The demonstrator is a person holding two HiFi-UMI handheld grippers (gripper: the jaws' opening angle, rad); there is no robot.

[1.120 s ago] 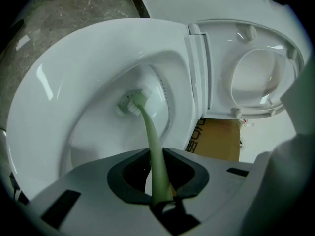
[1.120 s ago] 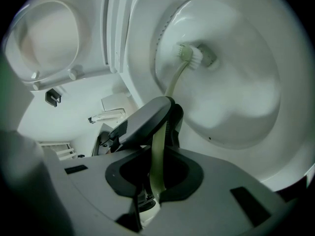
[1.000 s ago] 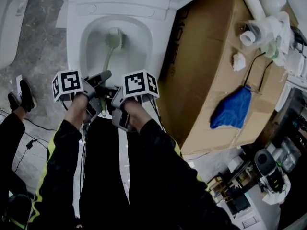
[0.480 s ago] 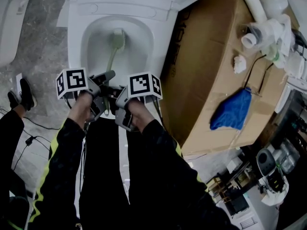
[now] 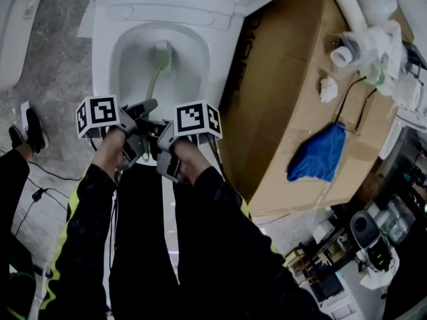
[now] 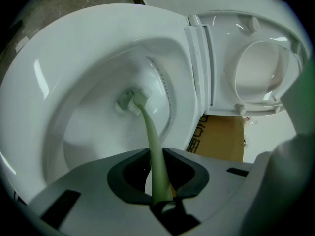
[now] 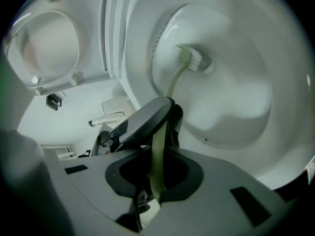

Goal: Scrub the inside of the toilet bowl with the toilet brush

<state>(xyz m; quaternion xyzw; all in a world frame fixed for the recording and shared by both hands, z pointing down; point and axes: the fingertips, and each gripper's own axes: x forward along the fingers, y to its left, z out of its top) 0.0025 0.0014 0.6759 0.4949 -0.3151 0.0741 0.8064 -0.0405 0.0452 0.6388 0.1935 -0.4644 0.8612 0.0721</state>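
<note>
Our left claw [image 6: 156,151] and right claw [image 7: 156,156] clamp the pale green plastic toilet brush [image 6: 146,127] inside the white ceramic toilet bowl [image 6: 74,82].

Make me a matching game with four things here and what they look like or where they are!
Things:
1. toilet brush
2. cloth
3. toilet seat
4. cardboard box

Clues:
A. lifted up
B. blue
C. brown, next to the toilet
D. pale green, head down inside the toilet bowl

Pairs: 1-D, 2-B, 3-A, 4-C
</note>
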